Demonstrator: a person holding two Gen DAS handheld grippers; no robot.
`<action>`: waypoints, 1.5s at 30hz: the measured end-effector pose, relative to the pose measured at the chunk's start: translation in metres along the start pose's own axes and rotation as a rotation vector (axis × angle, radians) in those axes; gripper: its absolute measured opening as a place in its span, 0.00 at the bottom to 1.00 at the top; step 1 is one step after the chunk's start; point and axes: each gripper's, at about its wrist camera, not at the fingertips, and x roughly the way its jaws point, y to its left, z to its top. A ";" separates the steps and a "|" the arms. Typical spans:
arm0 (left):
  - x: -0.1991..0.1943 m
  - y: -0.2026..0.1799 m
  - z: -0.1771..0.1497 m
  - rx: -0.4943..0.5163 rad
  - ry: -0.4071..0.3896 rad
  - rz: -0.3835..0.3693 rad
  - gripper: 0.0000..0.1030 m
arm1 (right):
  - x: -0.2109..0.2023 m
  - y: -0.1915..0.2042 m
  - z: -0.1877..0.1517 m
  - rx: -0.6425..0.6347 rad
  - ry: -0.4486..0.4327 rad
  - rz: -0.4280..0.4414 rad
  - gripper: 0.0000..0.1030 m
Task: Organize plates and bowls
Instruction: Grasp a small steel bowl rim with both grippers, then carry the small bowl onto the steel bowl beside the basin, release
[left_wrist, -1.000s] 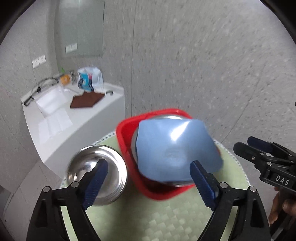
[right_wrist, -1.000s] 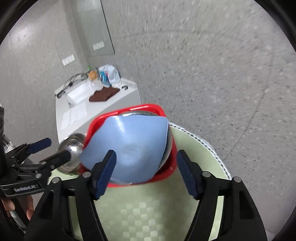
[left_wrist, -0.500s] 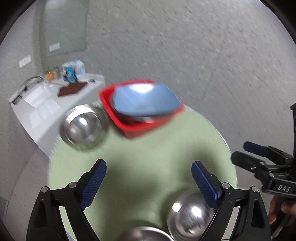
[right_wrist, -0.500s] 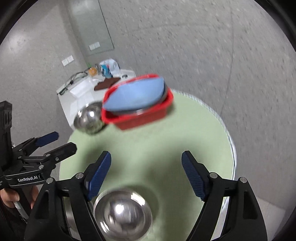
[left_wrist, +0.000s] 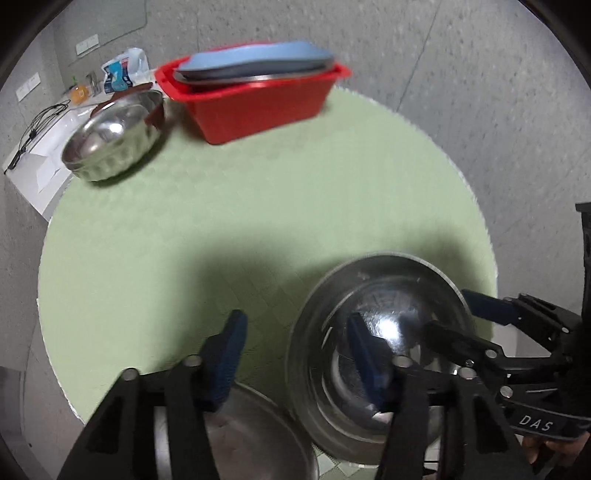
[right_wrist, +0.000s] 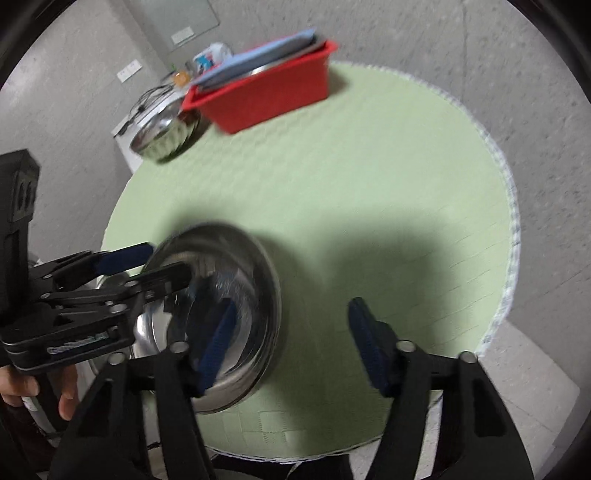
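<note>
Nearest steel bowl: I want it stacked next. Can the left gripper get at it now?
Probably yes: the left gripper has its open fingers astride the rim of the bowl, nothing between; the right gripper crowds the other side.

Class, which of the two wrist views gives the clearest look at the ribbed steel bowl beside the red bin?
The left wrist view. There the ribbed steel bowl is larger, with its fluted wall and shiny inside plain, just left of the red bin. In the right wrist view the same bowl is smaller, blurred and seen more edge-on.
</note>
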 end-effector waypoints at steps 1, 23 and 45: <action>0.003 -0.001 0.002 0.004 0.010 0.000 0.34 | 0.004 -0.001 -0.001 -0.001 0.011 0.011 0.39; -0.077 0.100 0.100 -0.060 -0.238 -0.110 0.15 | -0.024 0.078 0.110 -0.102 -0.172 0.049 0.09; 0.006 0.289 0.226 -0.066 -0.178 -0.062 0.20 | 0.130 0.203 0.243 -0.073 -0.137 -0.083 0.09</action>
